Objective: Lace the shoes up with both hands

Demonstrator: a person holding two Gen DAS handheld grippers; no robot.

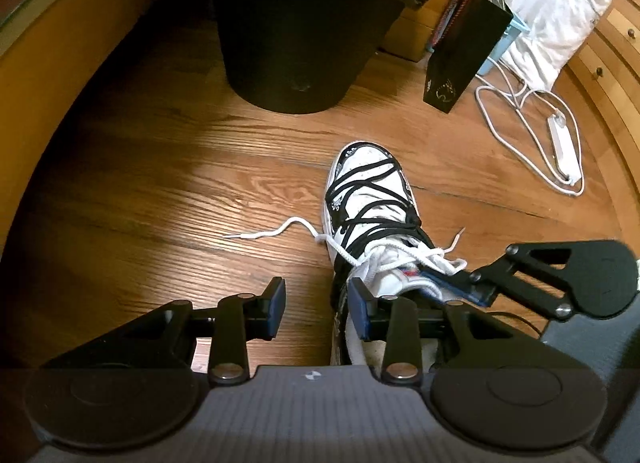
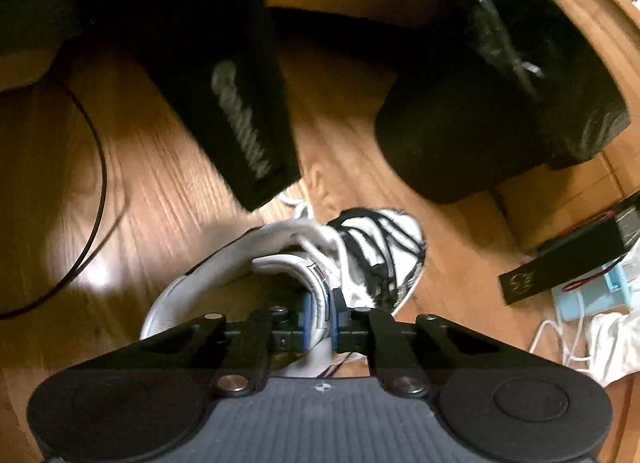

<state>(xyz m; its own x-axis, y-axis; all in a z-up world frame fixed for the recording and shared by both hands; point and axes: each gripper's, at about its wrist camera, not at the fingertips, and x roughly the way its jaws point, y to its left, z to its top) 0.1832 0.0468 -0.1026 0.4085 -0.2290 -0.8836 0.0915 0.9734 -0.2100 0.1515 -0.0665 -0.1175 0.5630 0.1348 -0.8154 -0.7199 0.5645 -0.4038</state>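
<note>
No brand name can be read anywhere; the black box (image 1: 464,43) standing on the wooden floor (image 1: 160,167) carries only a thin pale emblem near its lower end, too small to make out, and the red-and-blue tab on the shoe's tongue (image 2: 320,283) is blurred.

The shoe (image 1: 372,199) is a white high-top with black trim and black cord criss-crossed over its toe, standing on the floor boards towards their near edge, toe pointing away. A flat woven white lace (image 1: 280,231) trails off its left side onto the bare boards, its plastic tip lying free; more white lace is bunched loosely at the collar.

The left gripper (image 1: 316,309) is spread wide, its blue-padded fingers apart and holding nothing, one finger just beside the shoe's collar. The right gripper (image 2: 318,321) is pressed together on the tongue, the white padded strip pinched between its blue pads; in the left wrist view it reaches in from the right at the collar.

Beyond the toe stands a round black bin (image 1: 296,47) with a glossy black liner. A white cable (image 1: 528,135) with an inline switch loops on the floor to the right, near a white cloth bundle (image 1: 560,15). Open boards lie left of the shoe, lit by a bright patch. The right wrist view is motion-smeared, so the dark slab (image 2: 232,103) beyond the shoe is probably furniture.
</note>
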